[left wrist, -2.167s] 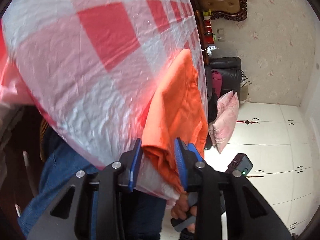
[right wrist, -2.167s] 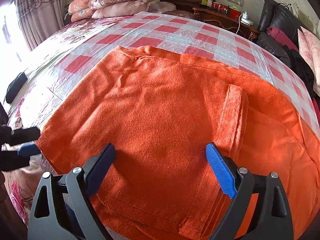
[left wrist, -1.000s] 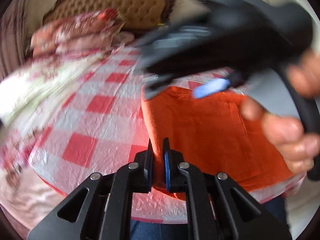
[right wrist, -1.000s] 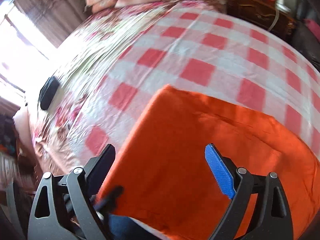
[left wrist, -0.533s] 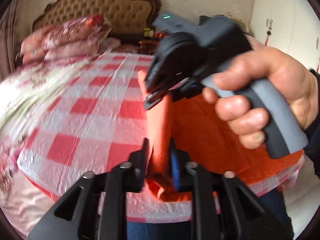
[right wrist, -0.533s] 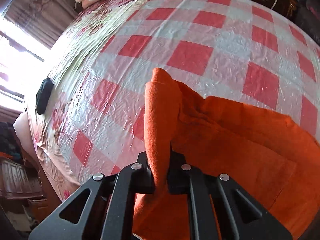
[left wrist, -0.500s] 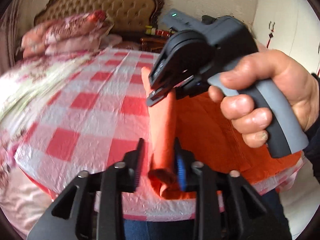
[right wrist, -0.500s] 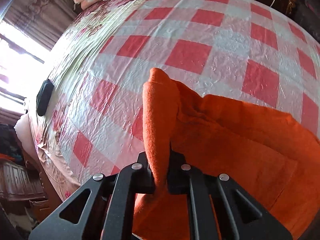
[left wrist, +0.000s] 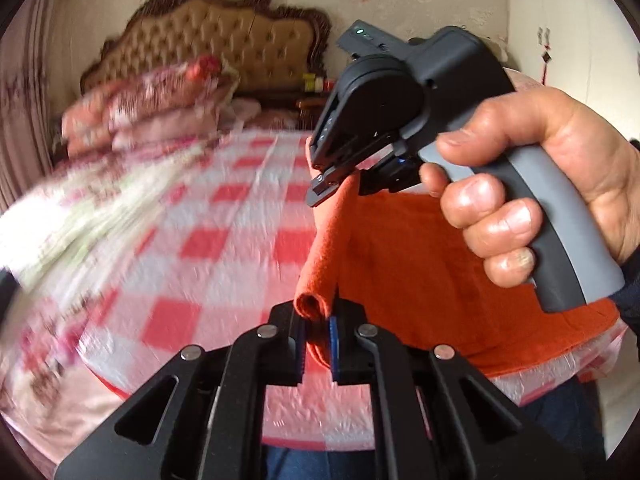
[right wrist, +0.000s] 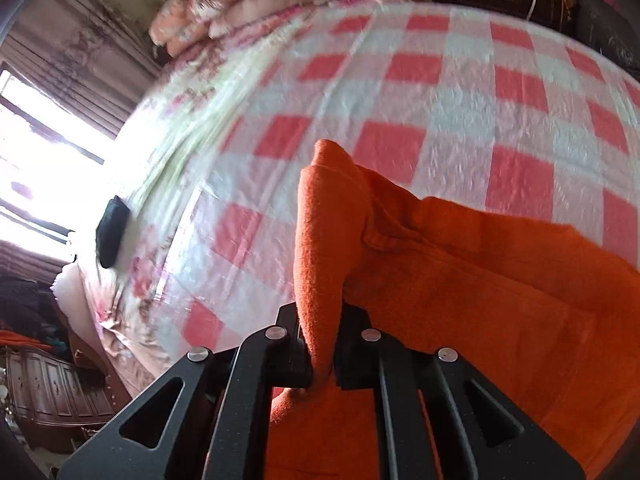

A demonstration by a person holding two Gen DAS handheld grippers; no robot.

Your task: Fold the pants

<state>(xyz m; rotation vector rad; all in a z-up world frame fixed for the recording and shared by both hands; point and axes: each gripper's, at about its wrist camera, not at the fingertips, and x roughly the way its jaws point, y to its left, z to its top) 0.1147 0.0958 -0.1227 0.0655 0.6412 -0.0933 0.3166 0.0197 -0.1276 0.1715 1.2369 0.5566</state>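
- Left wrist view: the left gripper (left wrist: pixel 318 344) has its jaws pressed onto a rolled lip of the orange pants (left wrist: pixel 432 280), at the near end of the garment's left edge. The pants lie on the red-and-white checked cover (left wrist: pixel 224 240) of the bed, at its near edge and in the right half of the view. Farther along the same edge the right gripper (left wrist: pixel 340 178), held in the person's right hand (left wrist: pixel 532 184), pinches the cloth too — the strip between the two grips stands up off the bed like a taut ridge.
- The ridge runs away from the camera toward the headboard (left wrist: pixel 224 44); I judge that to be the long axis of the lifted edge. Which end is waistband I cannot tell.
- Right wrist view: the right gripper (right wrist: pixel 322 356) is clamped on an upright fold of the pants (right wrist: pixel 480 300); the rest of the cloth spreads to the right, flat on the cover (right wrist: pixel 440 92).
- Judged step: a fold is in hand — the left edge is picked up at two points, not yet laid over.
- The next move likely calls for both grips to travel together rightward across the garment, keeping the edge taut and level, before letting go.
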